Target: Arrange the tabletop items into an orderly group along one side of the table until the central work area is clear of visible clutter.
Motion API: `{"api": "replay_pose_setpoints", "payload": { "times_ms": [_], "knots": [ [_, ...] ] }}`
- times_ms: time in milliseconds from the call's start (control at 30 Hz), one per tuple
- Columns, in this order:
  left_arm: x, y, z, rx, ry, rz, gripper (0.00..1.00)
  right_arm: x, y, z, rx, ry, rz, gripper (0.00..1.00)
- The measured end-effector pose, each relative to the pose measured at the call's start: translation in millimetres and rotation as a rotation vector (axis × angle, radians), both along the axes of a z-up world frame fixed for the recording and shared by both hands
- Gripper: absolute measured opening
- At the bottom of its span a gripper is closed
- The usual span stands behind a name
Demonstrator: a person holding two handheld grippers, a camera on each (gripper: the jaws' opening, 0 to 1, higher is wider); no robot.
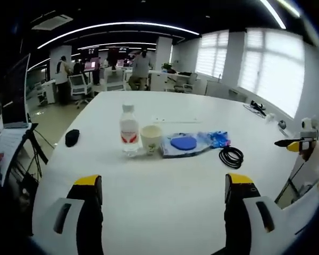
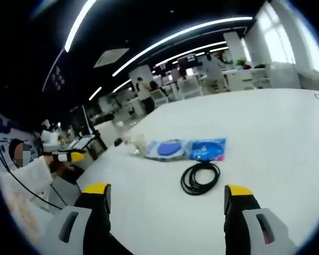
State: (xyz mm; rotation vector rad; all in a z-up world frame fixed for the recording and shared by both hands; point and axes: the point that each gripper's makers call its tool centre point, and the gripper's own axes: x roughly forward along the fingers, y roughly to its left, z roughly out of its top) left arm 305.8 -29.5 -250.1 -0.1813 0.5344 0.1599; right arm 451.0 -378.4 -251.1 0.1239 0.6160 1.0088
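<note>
So far nothing is gripped: in the left gripper view our left gripper (image 1: 164,186) rises from the bottom of the frame with its jaws spread wide and only bare white table (image 1: 165,223) between them, and in the right gripper view our right gripper (image 2: 167,195) stands just as open and empty.

The clutter sits in a loose row at the centre of the left gripper view. From left to right we see a small black object (image 1: 72,137) set apart at mid-left, a water bottle (image 1: 129,130), a paper cup (image 1: 151,138) just beside it, a clear packet with a blue disc (image 1: 184,143), a blue wrapper (image 1: 218,139) at its right end, and a coiled black cable (image 1: 231,156) a little lower right. In the right gripper view the coil (image 2: 201,177) lies nearest us, just above and between the jaws, with the packets beyond it.

The risks, as we judge them, lie in the light things — the cup looks easy to tip if a jaw brushes the bottle next to it, and whether it holds liquid we cannot tell. The coil may spring loose if pinched on a single strand, and the flat packet may slide away rather than lift.
</note>
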Motion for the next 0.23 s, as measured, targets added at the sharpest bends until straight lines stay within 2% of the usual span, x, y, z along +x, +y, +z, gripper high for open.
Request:
{"api": "replay_pose_setpoints", "payload": {
  "times_ms": [167, 233],
  "knots": [
    [11.2, 2.1, -0.3, 0.017, 0.016, 0.018, 0.98, 14.6, -4.4, -0.1, 0.0, 0.025, 0.01, 0.9],
    [14.8, -1.1, 0.2, 0.046, 0.026, 0.013, 1.0, 19.5, -4.5, 2.6, 0.01, 0.013, 0.049, 0.91]
  ]
}}
